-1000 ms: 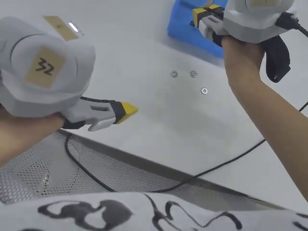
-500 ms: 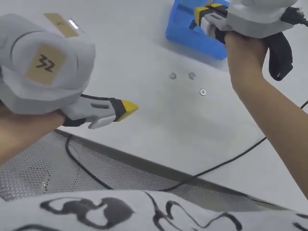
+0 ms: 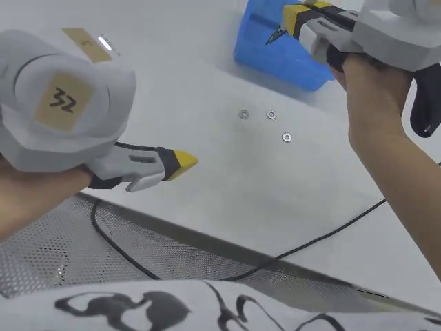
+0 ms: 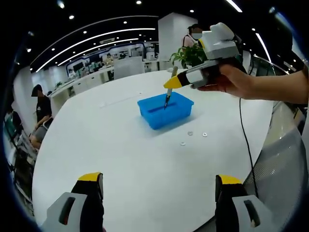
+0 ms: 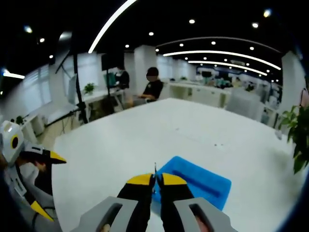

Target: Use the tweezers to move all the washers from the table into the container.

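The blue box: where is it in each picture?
Head view: the blue box is at the top, right of the middle.
Left gripper view: the box is just above the centre.
Right gripper view: the box is at the bottom, just past the jaws.
Shared landmark: the tweezers held in the right hand-held gripper, over the box.

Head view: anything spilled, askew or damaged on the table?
Nothing stands out. Three washers lie flat on the table near the upright blue container; the right gripper holds the tweezers over it. A black cable crosses the table's near edge.
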Demonstrator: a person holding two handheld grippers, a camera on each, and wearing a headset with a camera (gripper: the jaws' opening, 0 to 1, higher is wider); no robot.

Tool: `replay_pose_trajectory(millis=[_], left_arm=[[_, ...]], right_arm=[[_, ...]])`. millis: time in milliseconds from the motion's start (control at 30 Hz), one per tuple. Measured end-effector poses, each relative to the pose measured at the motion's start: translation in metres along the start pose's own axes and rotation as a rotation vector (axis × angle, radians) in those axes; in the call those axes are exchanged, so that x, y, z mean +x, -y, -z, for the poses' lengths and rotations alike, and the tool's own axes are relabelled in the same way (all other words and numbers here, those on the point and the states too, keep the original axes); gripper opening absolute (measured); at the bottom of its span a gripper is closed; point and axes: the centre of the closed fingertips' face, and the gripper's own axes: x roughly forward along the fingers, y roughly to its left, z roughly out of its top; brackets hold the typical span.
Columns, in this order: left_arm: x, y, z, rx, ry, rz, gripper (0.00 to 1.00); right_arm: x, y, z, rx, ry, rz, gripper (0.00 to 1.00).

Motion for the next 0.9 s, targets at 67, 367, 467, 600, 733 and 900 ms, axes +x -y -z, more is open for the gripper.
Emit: replay_pose_trajectory(millis=[67,367,467,600,733,900], left_arm=[[0.000,0.000,0.000,0.000,-0.002,0.001,0.99],[0.001,0.002,0.000,0.006,-0.002,0.007,0.99],[0.002,0.003,0.002,0.007,-0.009,0.008,0.99],[0.002,0.003,0.003,0.012,-0.014,0.009,0.99],[0.002,0.001,0.004,0.014,-0.018,0.004,0.99],[0.003,0.000,0.005,0.012,-0.018,0.003,0.99]], right_arm=[[-0.003,-0.006,0.007,-0.015,-0.012,-0.011,0.02],[-0.007,-0.022,0.038,0.009,-0.055,-0.056,0.02],[-0.006,-0.028,0.059,0.022,-0.098,-0.066,0.02],[-0.005,-0.031,0.072,0.032,-0.125,-0.070,0.02],[-0.004,-0.034,0.078,0.031,-0.145,-0.075,0.02],[-0.004,-0.036,0.080,0.029,-0.150,-0.075,0.02]])
